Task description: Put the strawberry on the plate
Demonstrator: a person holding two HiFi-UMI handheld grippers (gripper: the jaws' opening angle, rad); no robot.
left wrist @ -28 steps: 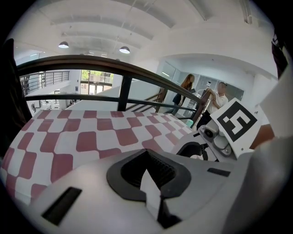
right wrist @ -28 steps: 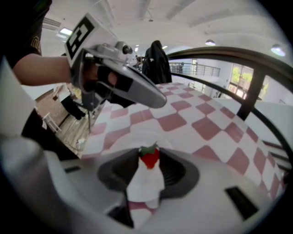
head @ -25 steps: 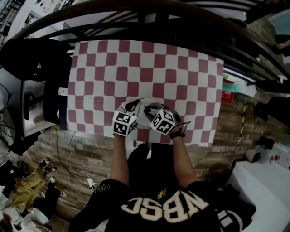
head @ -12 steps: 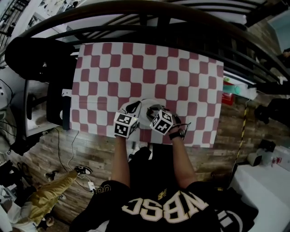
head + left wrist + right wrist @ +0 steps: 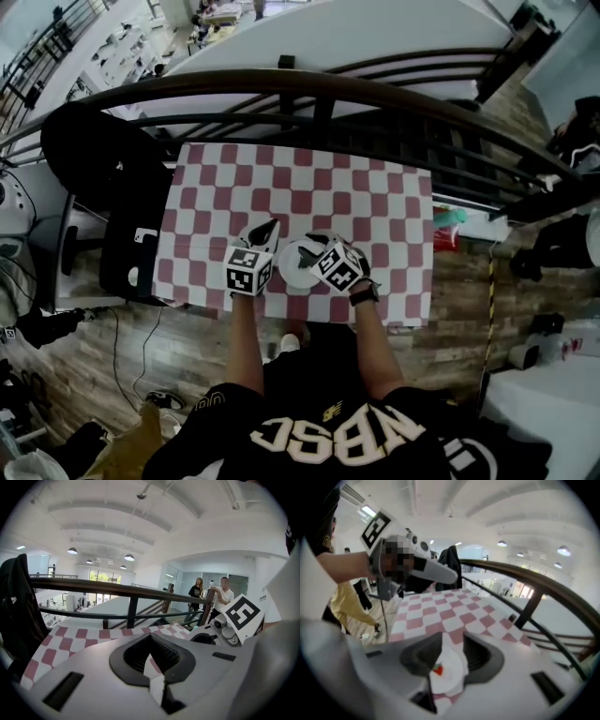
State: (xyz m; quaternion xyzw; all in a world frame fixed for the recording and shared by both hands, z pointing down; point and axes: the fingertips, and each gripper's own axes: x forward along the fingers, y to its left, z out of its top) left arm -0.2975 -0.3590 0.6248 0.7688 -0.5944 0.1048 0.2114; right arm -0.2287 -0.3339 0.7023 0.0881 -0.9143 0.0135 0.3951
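A small red strawberry (image 5: 437, 670) lies on the white plate (image 5: 452, 665), seen through the gap of my right gripper (image 5: 447, 667), which hangs open above it and holds nothing. In the head view the plate (image 5: 291, 265) sits near the front edge of the checkered table, and the right gripper (image 5: 315, 244) reaches over it from the right. My left gripper (image 5: 266, 229) is just left of the plate, off it. Its jaws stand together with only a thin slit, and nothing is between them (image 5: 157, 677). The strawberry is too small to make out in the head view.
The red-and-white checkered cloth (image 5: 300, 192) covers the table. A dark railing (image 5: 319, 89) runs along the far side. A black chair or bag (image 5: 103, 159) stands at the table's left end. Two people (image 5: 211, 595) stand beyond the railing.
The head view has pulled back and shifted, so the table looks smaller. Both grippers stay by the plate; the left one now points up beside it rather than over it.
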